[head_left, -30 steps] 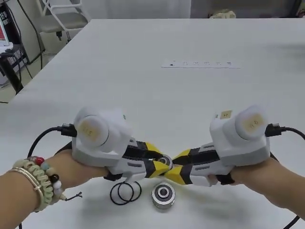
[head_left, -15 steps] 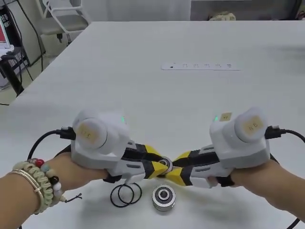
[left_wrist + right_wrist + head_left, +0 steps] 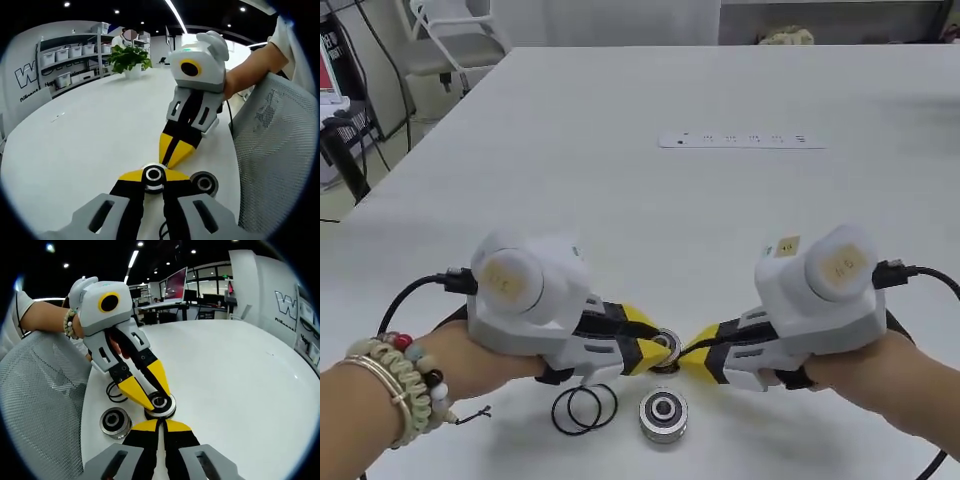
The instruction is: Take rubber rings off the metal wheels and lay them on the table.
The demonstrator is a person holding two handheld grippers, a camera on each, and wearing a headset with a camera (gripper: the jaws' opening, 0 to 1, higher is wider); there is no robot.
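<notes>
A broad white table [image 3: 620, 150] carries a white power strip [image 3: 740, 139] at upper centre, and a white chair [image 3: 460, 38] stands at upper left. The left gripper view has shelves [image 3: 70, 65] of white bins (upper left), a potted plant [image 3: 129, 57], a ceiling strip light [image 3: 172, 12] and a grey mesh chair back [image 3: 272, 150] at right.

Near the table's [image 3: 620, 170] near edge, the left gripper [image 3: 655, 351] comes in from the left and the right gripper [image 3: 692, 351] from the right, their tips meeting at a metal wheel [image 3: 667, 346]. Just before it, on the table, lies a second wheel [image 3: 663, 414], with two overlapping rubber rings [image 3: 584, 405] just left of it. A power strip [image 3: 740, 139] lies well behind.
</notes>
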